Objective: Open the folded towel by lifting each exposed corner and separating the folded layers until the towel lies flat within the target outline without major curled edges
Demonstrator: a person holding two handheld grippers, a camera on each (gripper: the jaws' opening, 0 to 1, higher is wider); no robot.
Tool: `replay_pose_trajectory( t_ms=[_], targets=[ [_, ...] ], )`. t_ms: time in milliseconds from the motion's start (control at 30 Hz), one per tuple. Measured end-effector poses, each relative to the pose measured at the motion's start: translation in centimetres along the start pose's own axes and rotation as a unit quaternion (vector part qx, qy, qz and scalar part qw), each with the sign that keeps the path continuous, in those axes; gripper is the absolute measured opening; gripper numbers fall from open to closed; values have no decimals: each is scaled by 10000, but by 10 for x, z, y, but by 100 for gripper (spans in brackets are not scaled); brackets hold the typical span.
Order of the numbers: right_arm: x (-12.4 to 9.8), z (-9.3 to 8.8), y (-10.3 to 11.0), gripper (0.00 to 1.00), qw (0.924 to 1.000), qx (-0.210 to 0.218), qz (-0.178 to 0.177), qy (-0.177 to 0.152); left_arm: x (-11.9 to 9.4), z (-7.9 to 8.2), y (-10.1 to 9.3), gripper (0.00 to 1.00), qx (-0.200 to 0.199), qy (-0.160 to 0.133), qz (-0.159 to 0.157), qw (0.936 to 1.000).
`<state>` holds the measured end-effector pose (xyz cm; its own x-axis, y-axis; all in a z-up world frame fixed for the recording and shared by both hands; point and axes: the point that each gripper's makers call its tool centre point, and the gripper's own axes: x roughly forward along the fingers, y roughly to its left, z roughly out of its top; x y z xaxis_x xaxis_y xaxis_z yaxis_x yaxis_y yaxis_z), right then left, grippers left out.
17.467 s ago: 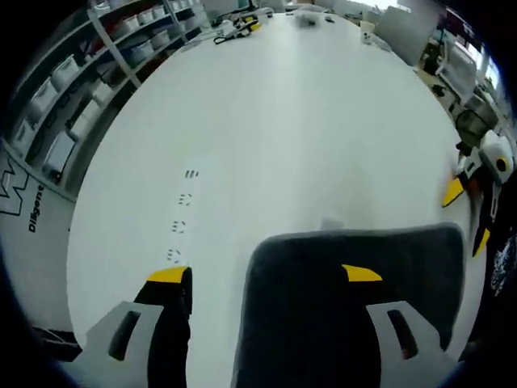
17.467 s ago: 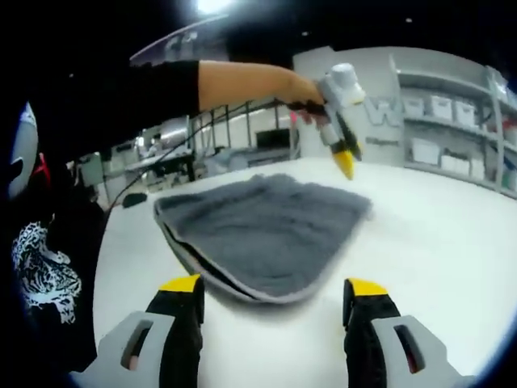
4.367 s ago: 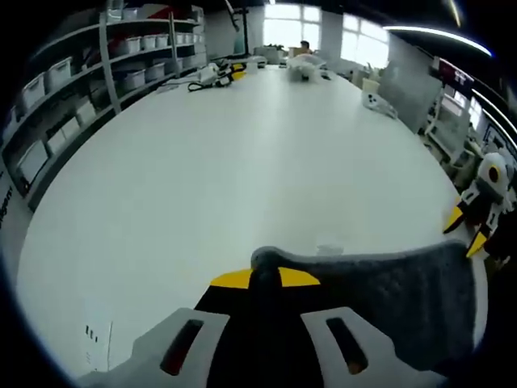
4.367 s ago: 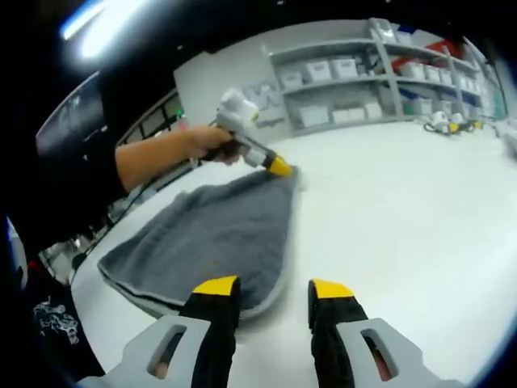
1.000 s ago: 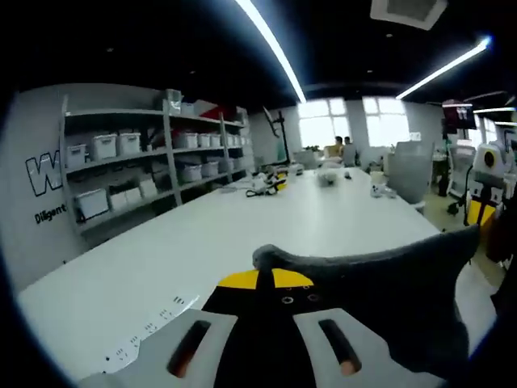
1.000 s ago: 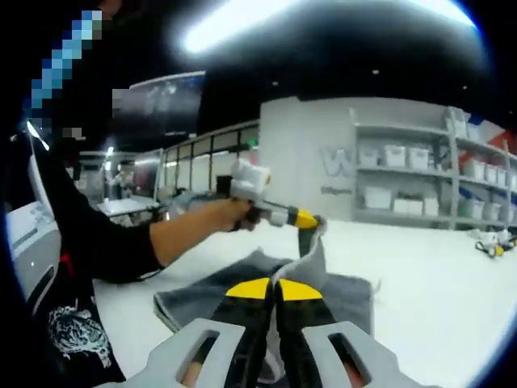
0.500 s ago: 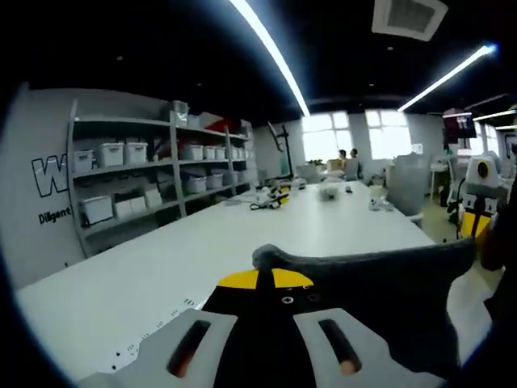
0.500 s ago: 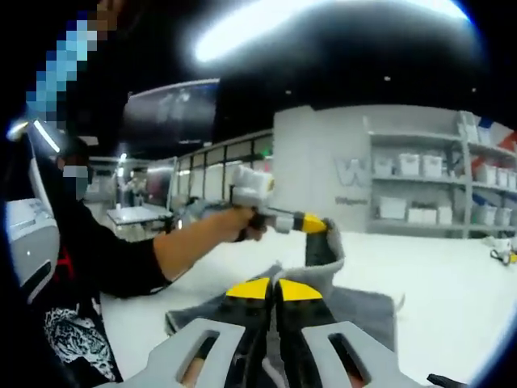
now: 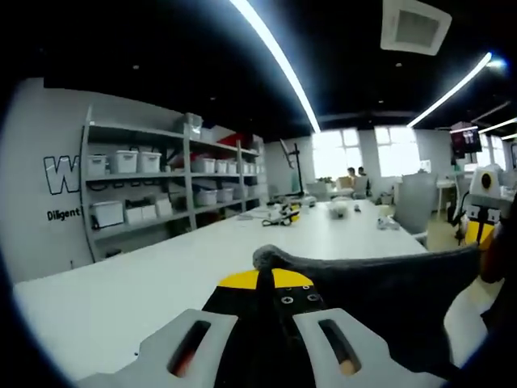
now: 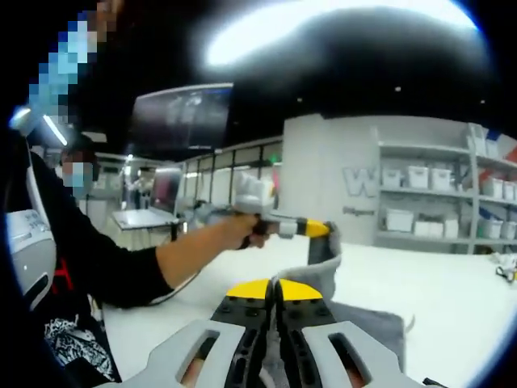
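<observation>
The grey towel (image 9: 388,283) is lifted off the white table (image 9: 121,299), stretched between both grippers. My left gripper (image 9: 265,279) is shut on one towel corner, and the cloth runs from it to the right. The right gripper (image 9: 487,190) shows at the far right edge, at the towel's other end. In the right gripper view, my right gripper (image 10: 273,286) is shut on the towel edge. A person's hand holds the left gripper (image 10: 311,229) just beyond, a towel corner (image 10: 325,246) hanging from its yellow tips. The rest of the towel (image 10: 367,323) drapes below.
Shelves with white bins (image 9: 145,186) line the wall on the left. Small tools and objects (image 9: 279,214) lie far down the long table. The person's dark sleeve (image 10: 105,275) fills the left of the right gripper view. More shelving (image 10: 436,210) stands behind.
Both grippers have risen with the towel held between them. Both views have tilted up, so the table sits lower and more ceiling shows. The grips are unchanged.
</observation>
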<state>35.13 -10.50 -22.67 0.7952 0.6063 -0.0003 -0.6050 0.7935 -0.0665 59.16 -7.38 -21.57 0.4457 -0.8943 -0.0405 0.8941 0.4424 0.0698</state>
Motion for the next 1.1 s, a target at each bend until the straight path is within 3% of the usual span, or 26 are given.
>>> replay_pose_trajectory(
  t_ms=[267,367,533,600,800,1100],
  targets=[
    [25,17,22,0,9998,-42,167,-56,-20,12,27,2,-6,-66,422,9991],
    [29,21,25,0,9998,-66,170,-60,-26,15,30,2,-38,-120,434,9990],
    [36,26,30,0,9997,-124,189,-47,-30,21,26,2,265,-100,433,9987],
    [38,28,32,0,9997,-141,197,-43,-32,18,23,2,580,60,485,9971],
    [46,27,39,0,9997,-40,246,4,-33,15,26,2,731,5,470,9962],
    [62,40,68,0,9985,-179,516,-6,-64,27,41,2,513,-230,467,9973]
  ],
)
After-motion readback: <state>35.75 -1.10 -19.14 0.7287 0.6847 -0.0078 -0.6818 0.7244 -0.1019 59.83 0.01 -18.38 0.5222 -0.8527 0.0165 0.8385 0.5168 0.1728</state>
